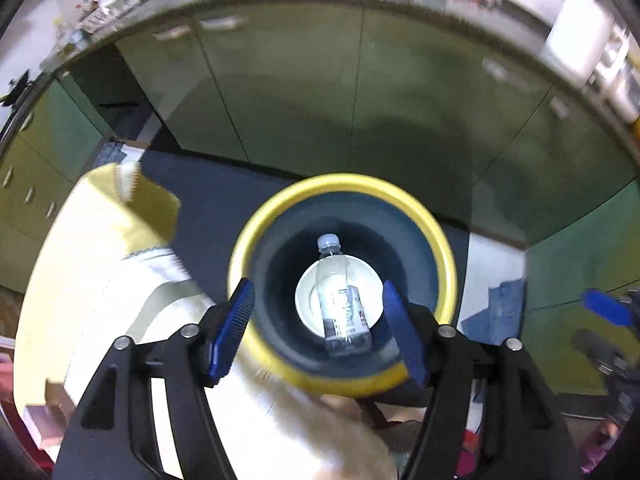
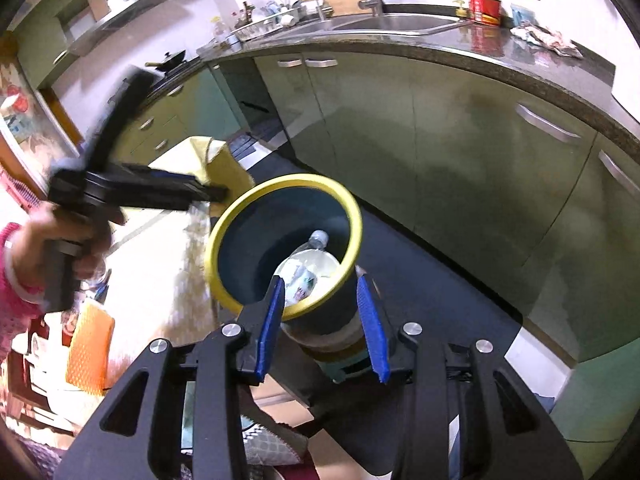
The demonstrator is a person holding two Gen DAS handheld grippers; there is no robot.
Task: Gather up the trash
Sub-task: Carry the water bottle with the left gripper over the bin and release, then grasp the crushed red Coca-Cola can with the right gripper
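A dark bin with a yellow rim (image 1: pixel 280 208) stands on the floor by the table. A clear plastic bottle (image 1: pixel 340 296) lies inside it on a white paper bowl (image 1: pixel 308 300). My left gripper (image 1: pixel 320 328) is open and empty, right above the bin's mouth. In the right wrist view the same bin (image 2: pixel 240 208) holds the bottle (image 2: pixel 316 242). My right gripper (image 2: pixel 322 328) is open around the bin's near rim, gripping nothing. The left gripper also shows in the right wrist view (image 2: pixel 216 194), held by a hand at the left.
Green kitchen cabinets (image 2: pixel 440 140) under a dark countertop (image 2: pixel 520 76) run behind the bin. A table with a pale cloth (image 1: pixel 100 280) is at the left, with an orange item (image 2: pixel 88 352) on it. The floor is dark beside the bin.
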